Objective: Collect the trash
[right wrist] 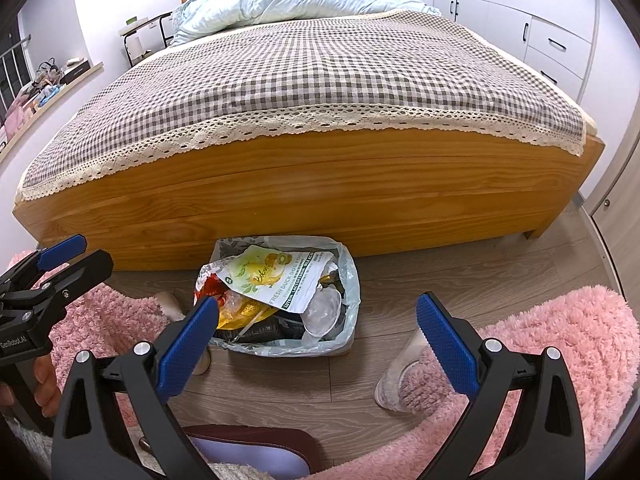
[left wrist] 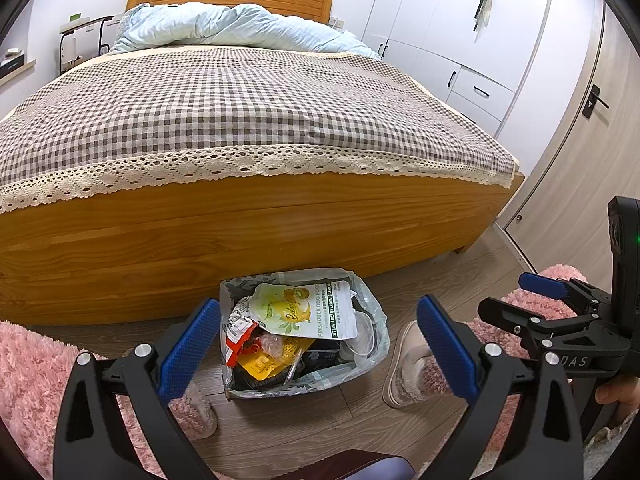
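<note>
A: Bedroom floor, wood-plank (left wrist: 320, 412): what is sitting against the honey-coloured wooden bed frame (left wrist: 240, 232)?

B: Small bag-lined trash bin (left wrist: 372, 344), brimming with a white dog-food pouch (left wrist: 308, 312) and wrappers, mouth gaping for access.

A: Grippers?

B: Left gripper (left wrist: 320, 344) and right gripper (right wrist: 318, 342) are hovering, jaws spread wide, holding nothing.

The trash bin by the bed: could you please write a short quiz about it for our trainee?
1. True or false: the bin stands on the bed.
2. Which lies on top of the trash? A) a dog food pouch B) a newspaper C) a shoe
3. Fill in: both the left gripper and the right gripper are ____ and hold nothing.

Key
1. False: it stands on the floor, in front of the footboard.
2. A: the pouch lies printed side up across the top.
3. Open.
</note>
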Demonstrator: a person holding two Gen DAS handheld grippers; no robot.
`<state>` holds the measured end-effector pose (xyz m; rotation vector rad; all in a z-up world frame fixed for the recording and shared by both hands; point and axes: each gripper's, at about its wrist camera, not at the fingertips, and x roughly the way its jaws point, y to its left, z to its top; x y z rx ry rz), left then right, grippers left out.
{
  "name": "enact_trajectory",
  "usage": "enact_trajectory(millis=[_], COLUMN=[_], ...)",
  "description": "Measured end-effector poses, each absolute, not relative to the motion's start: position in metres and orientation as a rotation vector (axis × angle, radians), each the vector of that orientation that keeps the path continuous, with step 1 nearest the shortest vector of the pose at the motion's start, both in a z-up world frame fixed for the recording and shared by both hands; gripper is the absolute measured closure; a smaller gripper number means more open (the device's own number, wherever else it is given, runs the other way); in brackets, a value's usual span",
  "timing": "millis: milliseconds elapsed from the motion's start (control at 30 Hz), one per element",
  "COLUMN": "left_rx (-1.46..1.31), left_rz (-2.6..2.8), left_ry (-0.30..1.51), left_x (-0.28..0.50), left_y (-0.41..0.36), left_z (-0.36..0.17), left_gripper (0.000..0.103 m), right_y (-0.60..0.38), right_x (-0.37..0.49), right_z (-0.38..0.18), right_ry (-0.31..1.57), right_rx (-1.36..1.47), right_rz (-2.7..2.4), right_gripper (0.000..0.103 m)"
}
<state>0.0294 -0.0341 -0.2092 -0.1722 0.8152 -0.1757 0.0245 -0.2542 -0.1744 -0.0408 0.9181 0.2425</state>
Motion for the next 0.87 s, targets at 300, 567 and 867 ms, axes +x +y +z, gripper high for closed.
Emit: enact_trajectory(millis=[300,567,867], left_rx=[-0.17,-0.205,-0.181], left_rz=[-0.17,-0.164,-0.167], left_ry=[0.817,0.83,0.832], left_x=[0.0295,0.0317,0.0353], left_y=[-0.0347,-0.0286,-0.0324], left_z=[-0.2091,-0.2135,-0.2134], left_gripper=[0.008,0.008,0.008], right_y=[-0.2548,-0.2552,-0.2541], right_x=[0.0247,0.025,0.0281], right_z=[-0.1746,-0.1764,-0.1819], right_ry=[0.919,0.924,0.932], right_rx=[-0.039,-0.036,-0.033], right_rz=[0.24,0.243,0.25], right_gripper=[0.008,0.008,0.008])
